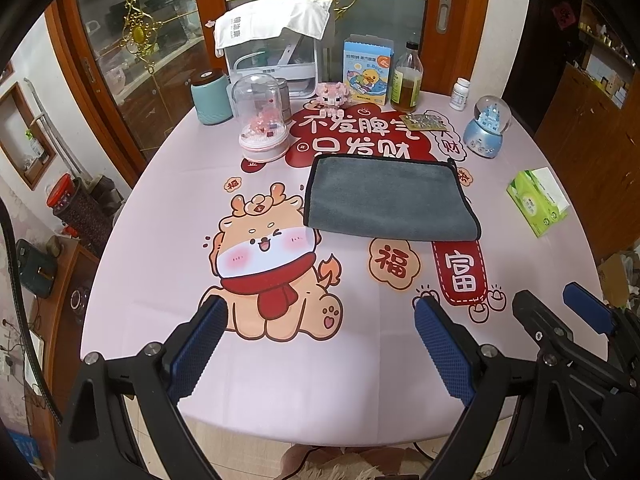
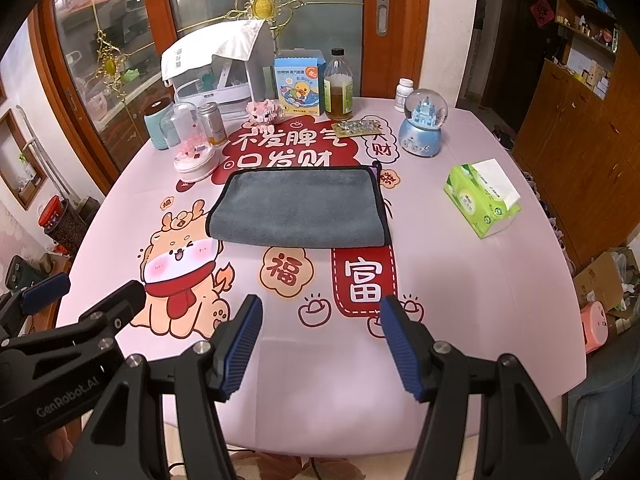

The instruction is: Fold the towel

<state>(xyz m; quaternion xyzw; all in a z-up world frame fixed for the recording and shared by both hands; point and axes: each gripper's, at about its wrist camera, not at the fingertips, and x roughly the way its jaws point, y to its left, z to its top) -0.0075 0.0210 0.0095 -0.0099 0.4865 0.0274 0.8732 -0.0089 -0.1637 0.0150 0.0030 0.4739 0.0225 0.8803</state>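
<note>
Your left gripper (image 1: 320,320) hangs over the near edge of the bench (image 1: 160,208) with its jaws spread wide and nothing between them; your right gripper (image 2: 320,320) sits just beside it, equally wide and empty. Both are well short of the towel (image 1: 388,196).

The towel lies flat near the middle of the bench, a grey rectangle with dark piping along its far, left and right sides. Its near edge looks rounded and without piping, so I judge it already doubled once, with the fold facing you. Expect it to be light, soft and limp: it will sag from any single pinch, and the plush pile should grip well against your ribbed blue pads (image 1: 444,356). The smooth printed cloth beneath may let it slide if you push rather than lift.

Take hold at the corners of one short side, one gripper on each, pinching both layers together so they do not part. The right side carries a small loop tag at its far corner (image 2: 374,169), so avoid catching that alone.

Open room is good on the near half of the bench. Far from you stand a glass dome ornament (image 1: 262,120) just beside the towel's far left corner, a snow globe (image 1: 486,128), a bottle (image 1: 407,80) and a blister pack (image 1: 426,122); a tissue pack (image 1: 538,204) sits to the right. Fold sideways or toward yourself, not toward the far clutter.
</note>
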